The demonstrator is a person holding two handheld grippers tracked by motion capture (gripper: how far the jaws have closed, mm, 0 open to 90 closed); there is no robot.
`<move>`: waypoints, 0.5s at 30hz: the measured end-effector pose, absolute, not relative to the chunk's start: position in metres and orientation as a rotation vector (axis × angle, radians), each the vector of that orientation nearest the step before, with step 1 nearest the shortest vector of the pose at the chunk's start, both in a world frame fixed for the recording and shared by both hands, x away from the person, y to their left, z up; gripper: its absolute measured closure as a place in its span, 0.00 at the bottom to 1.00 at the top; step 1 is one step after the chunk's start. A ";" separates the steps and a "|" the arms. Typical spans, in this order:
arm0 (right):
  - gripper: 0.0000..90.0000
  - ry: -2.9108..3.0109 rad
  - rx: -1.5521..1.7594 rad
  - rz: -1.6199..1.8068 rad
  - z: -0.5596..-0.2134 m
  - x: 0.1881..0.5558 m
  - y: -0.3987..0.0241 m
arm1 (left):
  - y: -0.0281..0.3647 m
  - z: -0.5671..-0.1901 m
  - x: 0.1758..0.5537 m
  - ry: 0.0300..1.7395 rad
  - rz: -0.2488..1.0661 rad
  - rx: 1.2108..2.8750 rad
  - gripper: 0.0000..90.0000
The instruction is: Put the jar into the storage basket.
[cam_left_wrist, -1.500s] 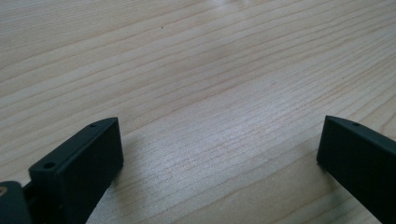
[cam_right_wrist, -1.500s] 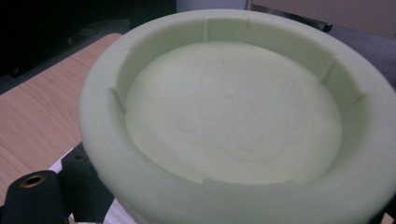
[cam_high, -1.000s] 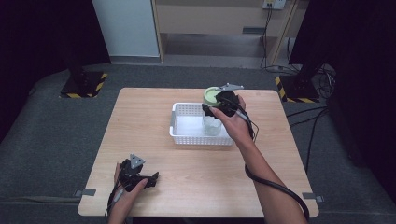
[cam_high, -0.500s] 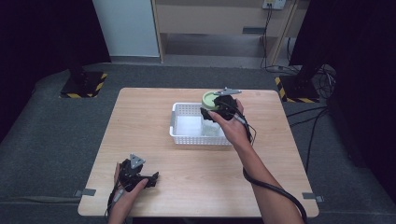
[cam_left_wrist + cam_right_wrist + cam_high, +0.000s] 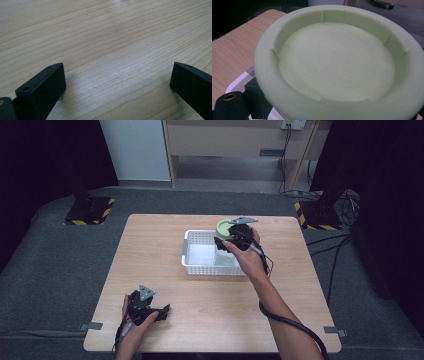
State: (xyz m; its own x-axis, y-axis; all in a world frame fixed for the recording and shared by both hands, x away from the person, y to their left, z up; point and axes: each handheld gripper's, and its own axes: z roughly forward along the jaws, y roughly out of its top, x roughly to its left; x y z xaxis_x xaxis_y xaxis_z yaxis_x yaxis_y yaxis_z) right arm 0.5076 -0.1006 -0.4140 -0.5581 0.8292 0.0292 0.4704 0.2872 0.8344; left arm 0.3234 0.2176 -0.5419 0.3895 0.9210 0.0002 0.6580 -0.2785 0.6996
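Note:
A pale green round lid (image 5: 223,225) with a raised rim hangs above the far right corner of a white slotted basket (image 5: 200,268). My right gripper (image 5: 225,236) is shut on its near edge. In the right gripper view the lid (image 5: 337,67) looms close with its hollow side up, and one black fingertip (image 5: 229,105) shows under its rim. My left gripper (image 5: 161,312) rests on the wooden table (image 5: 210,320) near the front left, open, with bare wood between its jaws (image 5: 117,82).
The basket (image 5: 239,83) stands at the table's middle back, and something pale lies inside it. Dark floor surrounds the table. A wooden cabinet (image 5: 235,140) stands beyond the far edge. Cables (image 5: 340,200) lie at the back right.
My right gripper has shifted the green lid slightly nearer and lower over the basket's far right corner. The left gripper has stayed still.

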 end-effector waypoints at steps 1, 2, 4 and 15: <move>0.12 2.152 1.168 1.179 -0.414 0.507 -0.101 | 0.218 -0.542 0.323 1.347 0.550 2.034 0.00; 0.12 2.151 1.167 1.181 -0.414 0.507 -0.101 | 0.218 -0.542 0.323 1.348 0.550 2.034 0.00; 0.12 2.150 1.167 1.181 -0.414 0.508 -0.101 | 0.218 -0.542 0.323 1.348 0.550 2.034 0.00; 0.12 2.165 1.148 1.165 -0.415 0.505 -0.100 | 0.218 -0.542 0.323 1.347 0.550 2.034 0.00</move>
